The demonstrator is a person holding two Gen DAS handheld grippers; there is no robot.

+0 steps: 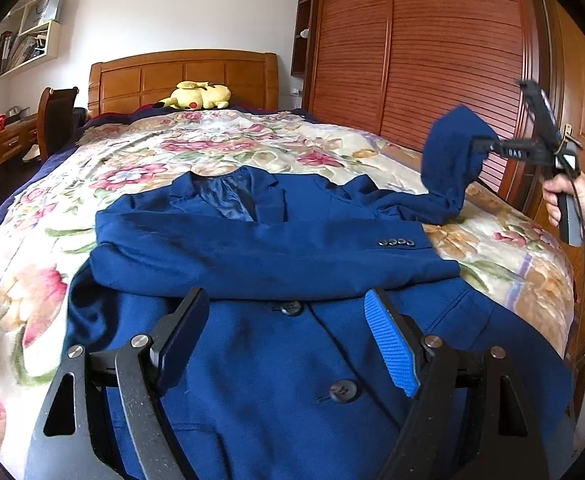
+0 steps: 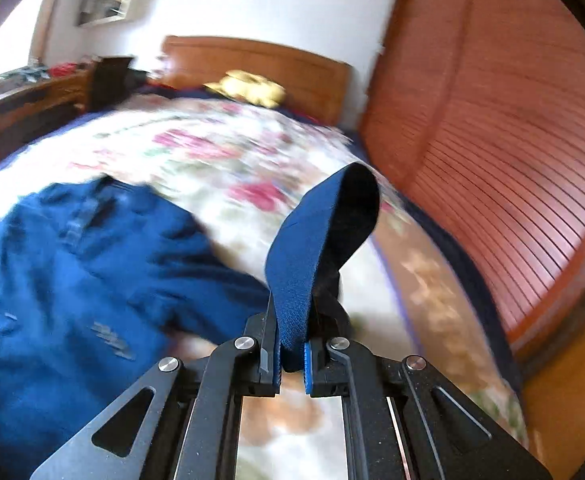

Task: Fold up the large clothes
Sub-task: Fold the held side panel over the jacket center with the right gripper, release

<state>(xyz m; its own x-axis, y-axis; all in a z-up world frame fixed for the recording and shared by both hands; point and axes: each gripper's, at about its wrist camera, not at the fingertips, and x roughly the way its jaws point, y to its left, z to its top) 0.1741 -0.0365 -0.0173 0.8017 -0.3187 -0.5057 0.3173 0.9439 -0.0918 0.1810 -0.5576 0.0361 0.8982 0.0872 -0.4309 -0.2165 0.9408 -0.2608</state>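
Note:
A dark blue suit jacket [image 1: 276, 248] lies face up on the flowered bedspread [image 1: 164, 148], one sleeve folded across its chest. My left gripper [image 1: 288, 320] hovers open above the jacket's buttoned front, with nothing between its fingers. At the right, my right gripper [image 1: 482, 146] is shut on the other sleeve [image 1: 452, 160] and holds its end lifted off the bed. In the right wrist view that sleeve end [image 2: 308, 264] stands up in a loop from the shut right gripper [image 2: 292, 356], and the rest of the jacket [image 2: 72, 272] lies blurred at the left.
A yellow plush toy [image 1: 196, 96] rests by the wooden headboard [image 1: 180, 76]. A slatted wooden wardrobe [image 1: 412, 48] runs along the bed's right side. A desk and chair [image 1: 56, 116] stand at the left. A person's hand [image 1: 572, 204] grips the right tool's handle.

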